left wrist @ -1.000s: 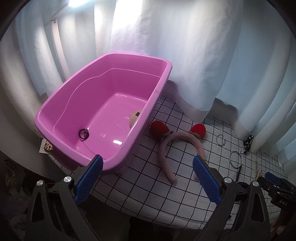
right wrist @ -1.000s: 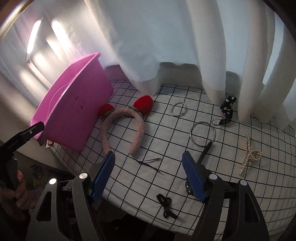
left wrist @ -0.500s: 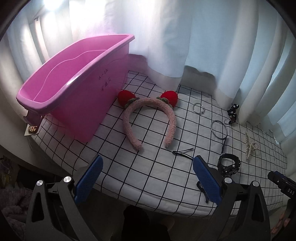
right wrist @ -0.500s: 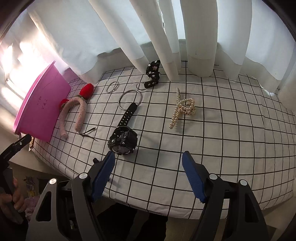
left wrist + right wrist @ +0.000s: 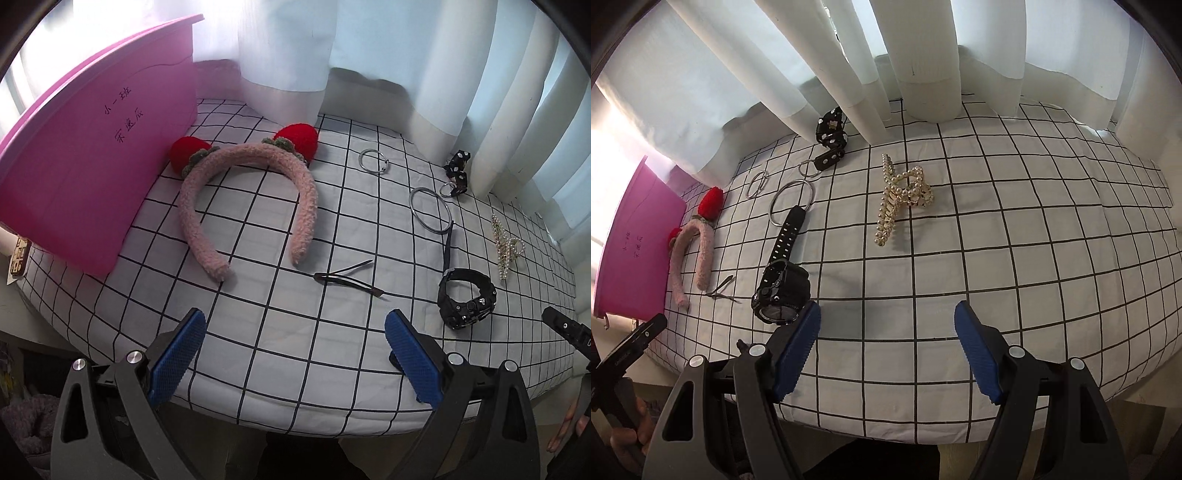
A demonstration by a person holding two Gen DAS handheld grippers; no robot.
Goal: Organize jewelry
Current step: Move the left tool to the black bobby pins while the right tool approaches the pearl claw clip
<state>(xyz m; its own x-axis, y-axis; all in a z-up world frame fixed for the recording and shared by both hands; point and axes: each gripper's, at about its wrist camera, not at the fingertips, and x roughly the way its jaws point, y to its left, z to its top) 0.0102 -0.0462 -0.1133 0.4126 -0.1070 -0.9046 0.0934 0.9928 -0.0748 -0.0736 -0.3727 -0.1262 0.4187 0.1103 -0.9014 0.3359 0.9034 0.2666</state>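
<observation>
My left gripper (image 5: 291,350) is open and empty above the table's front edge, in front of a pink fuzzy headband with red strawberries (image 5: 247,206) and a thin hair clip (image 5: 347,278). The pink tub (image 5: 92,166) stands at the left. My right gripper (image 5: 886,350) is open and empty, just right of a black watch (image 5: 781,284), with a pearl claw clip (image 5: 901,195) farther ahead. Silver rings (image 5: 790,201) and a black studded strap (image 5: 831,144) lie near the curtain.
A white checked cloth (image 5: 1015,240) covers the table. White curtains (image 5: 923,55) hang along the back edge. The tub also shows at the far left in the right wrist view (image 5: 635,240). The watch (image 5: 465,299) lies right of my left gripper.
My left gripper swung right, from over the tub's inside to facing the headband and hair clip. My right gripper swung right, from the headband toward the watch and pearl clip.
</observation>
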